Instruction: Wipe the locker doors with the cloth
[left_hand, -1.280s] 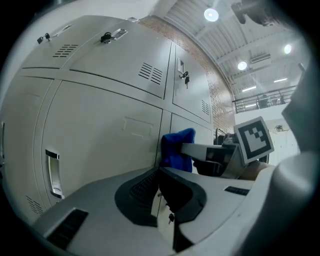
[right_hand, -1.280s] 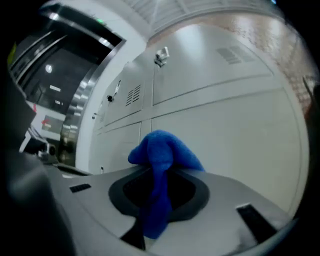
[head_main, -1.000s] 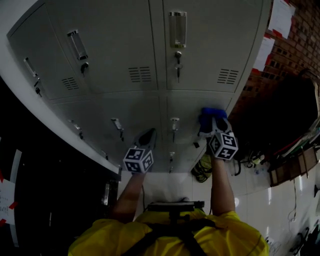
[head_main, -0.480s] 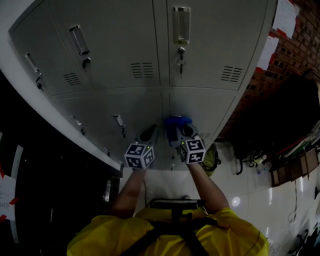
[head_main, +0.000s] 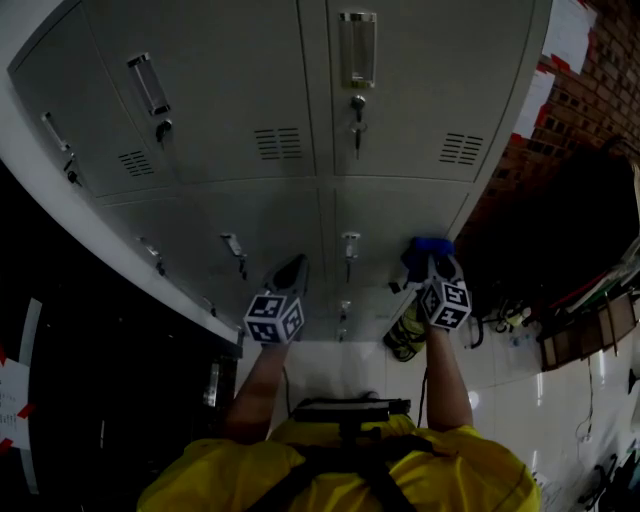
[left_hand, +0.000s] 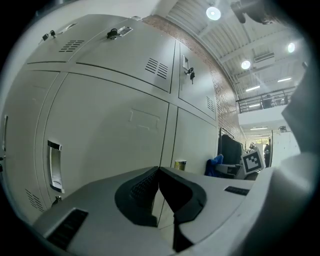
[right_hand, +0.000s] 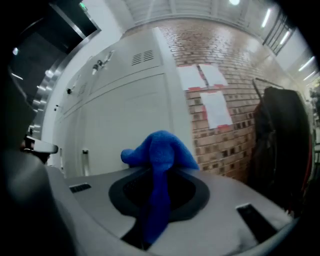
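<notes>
A bank of grey locker doors fills the head view, each with a handle and a vent. My right gripper is shut on a blue cloth, which presses on the lower right door near its right edge. In the right gripper view the cloth bunches out past the jaws, with the locker door just behind it. My left gripper is shut and holds nothing, pointing at the lower middle door. The left gripper view shows its jaws meeting in front of a door, with the right gripper and cloth at far right.
A brick wall with white paper sheets stands right of the lockers. A dark coat hangs beside that wall. Cables and a yellow-green object lie on the floor by the locker base. Keys hang in the upper door lock.
My right gripper swept the cloth left to the door's middle seam, then back right to the lower right door's edge. The left gripper stayed put.
</notes>
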